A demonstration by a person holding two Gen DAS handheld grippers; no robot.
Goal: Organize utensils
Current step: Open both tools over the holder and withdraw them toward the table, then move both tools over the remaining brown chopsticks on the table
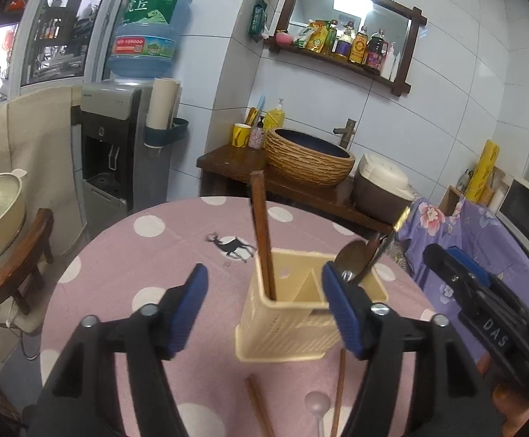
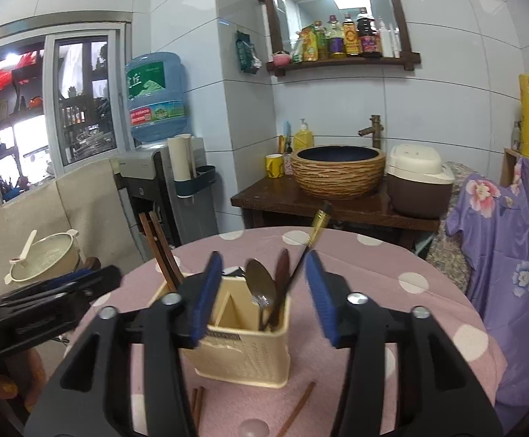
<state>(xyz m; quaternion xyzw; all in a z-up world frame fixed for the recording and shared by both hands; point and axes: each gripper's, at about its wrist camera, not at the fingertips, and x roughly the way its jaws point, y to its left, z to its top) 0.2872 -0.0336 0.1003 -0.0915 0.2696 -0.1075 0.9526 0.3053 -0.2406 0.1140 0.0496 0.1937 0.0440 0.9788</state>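
Both the left gripper (image 1: 264, 309) and right gripper (image 2: 262, 298) hang with jaws wide and empty; brown wooden chopsticks (image 1: 338, 393) lie nearer, lengthwise, before the cream plastic holder (image 1: 301, 327).

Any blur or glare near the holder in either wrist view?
Left wrist view: left gripper fingers smeared by motion, cream utensil holder fairly sharp. Right wrist view: right gripper pads softly blurred, spoon readable. Both: glare only in the wall mirror, straight lines bowed.
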